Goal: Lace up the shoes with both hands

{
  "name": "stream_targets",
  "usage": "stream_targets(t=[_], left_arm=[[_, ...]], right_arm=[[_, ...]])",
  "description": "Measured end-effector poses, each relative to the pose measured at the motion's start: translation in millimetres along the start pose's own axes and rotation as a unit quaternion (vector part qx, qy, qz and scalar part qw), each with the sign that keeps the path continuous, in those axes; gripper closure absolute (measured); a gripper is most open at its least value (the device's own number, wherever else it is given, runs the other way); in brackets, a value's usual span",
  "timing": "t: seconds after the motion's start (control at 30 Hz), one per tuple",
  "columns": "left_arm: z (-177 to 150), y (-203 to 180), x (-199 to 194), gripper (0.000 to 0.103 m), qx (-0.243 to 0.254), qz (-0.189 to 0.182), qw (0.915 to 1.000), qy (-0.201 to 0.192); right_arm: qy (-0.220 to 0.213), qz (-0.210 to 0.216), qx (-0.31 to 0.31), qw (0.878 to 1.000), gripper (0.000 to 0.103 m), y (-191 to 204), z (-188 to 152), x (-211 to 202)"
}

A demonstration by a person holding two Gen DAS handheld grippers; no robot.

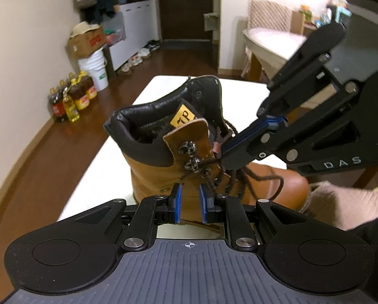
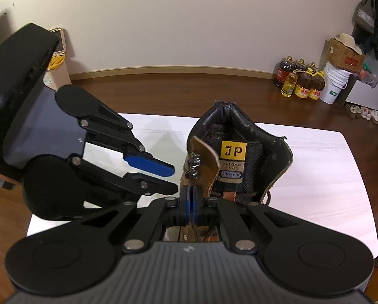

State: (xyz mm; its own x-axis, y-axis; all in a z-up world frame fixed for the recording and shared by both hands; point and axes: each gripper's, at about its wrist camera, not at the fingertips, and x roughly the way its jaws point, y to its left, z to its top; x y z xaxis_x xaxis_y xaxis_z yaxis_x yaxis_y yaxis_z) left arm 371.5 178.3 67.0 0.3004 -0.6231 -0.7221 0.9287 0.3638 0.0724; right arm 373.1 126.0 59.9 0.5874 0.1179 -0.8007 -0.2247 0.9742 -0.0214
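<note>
Left wrist view: I look along my left gripper (image 1: 190, 204) at a tan boot (image 1: 173, 157) standing upright on a white table (image 1: 161, 83), collar open and tongue pulled forward.

Left tool: my jaws stand partly apart with nothing between the blue pads; they sit just in front of the boot's lower shaft, near the eyelets, which I judge a waiting post for taking over the lace.

Boot: its metal hooks (image 1: 189, 155) face me, and the dark brown lace (image 1: 229, 174) hangs in loose loops down the far side of the tongue, so the upper rows look unfinished.

Right tool: my right gripper (image 1: 223, 158) comes in from the right, slanting down to the hooks with its jaws narrowed to a sliver. Its tip sits right where a lace strand crosses; whether that strand is pinched I cannot tell from either camera.

Right wrist view: closed blue pads (image 2: 191, 206) sit against the boot's near flap, below two hooks (image 2: 192, 167), while the left gripper (image 2: 170, 179) hangs just beside it, gaping.

Reading: I take this as one hand threading at the hook while the other stands ready.
</note>
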Motion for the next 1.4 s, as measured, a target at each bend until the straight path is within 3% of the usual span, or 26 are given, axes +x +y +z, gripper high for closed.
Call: stream_targets(t=[0.4,0.53,0.63,0.7,0.83,0.93,1.03,1.1,1.17,1.3,1.37,1.4], left_arm=[[5,-6,11,0.087,0.121,-0.001,0.9926,0.006],[4,-11,16,0.086,0.142,-0.006,0.9899,0.011],[5,-11,20,0.089,0.14,-0.011,0.99,0.016],[6,-8,22,0.099,0.121,-0.015,0.9924,0.018],[3,-6,19,0.101,0.09,-0.02,0.9954,0.025],[-6,-6,15,0.101,0.076,-0.008,0.996,0.047],[-33,2,10,0.101,0.054,0.01,0.9939,0.095],[-60,11,7,0.101,0.038,0.034,0.9887,0.141],[-94,25,2,0.101,0.01,0.067,0.9779,0.198],[-154,51,-17,0.103,-0.057,0.115,0.9483,0.29],[-174,56,-26,0.103,-0.073,0.122,0.9385,0.315],[-179,57,-30,0.103,-0.082,0.12,0.9381,0.314]], right_arm=[[0.005,0.011,-0.027,1.0,0.1,-2,6,6],[0.004,0.015,-0.032,0.999,0.1,-1,9,8],[0.003,0.017,-0.03,0.999,0.1,-3,9,10],[0.002,0.018,-0.027,0.999,0.1,-5,8,10],[-0.002,0.016,-0.019,1.0,0.099,-9,7,9],[-0.002,0.021,-0.022,1.0,0.098,-10,5,5],[-0.002,0.018,-0.023,1.0,0.094,-13,-1,-2],[0.004,0.012,-0.017,1.0,0.093,-16,-6,-5],[0.01,0.006,-0.009,1.0,0.093,-21,-11,-6],[0.022,0.003,0.006,1.0,0.093,-26,-19,-7],[0.029,0.007,0.01,1.0,0.093,-24,-23,-6],[0.03,0.009,0.011,0.999,0.093,-23,-24,-5]])
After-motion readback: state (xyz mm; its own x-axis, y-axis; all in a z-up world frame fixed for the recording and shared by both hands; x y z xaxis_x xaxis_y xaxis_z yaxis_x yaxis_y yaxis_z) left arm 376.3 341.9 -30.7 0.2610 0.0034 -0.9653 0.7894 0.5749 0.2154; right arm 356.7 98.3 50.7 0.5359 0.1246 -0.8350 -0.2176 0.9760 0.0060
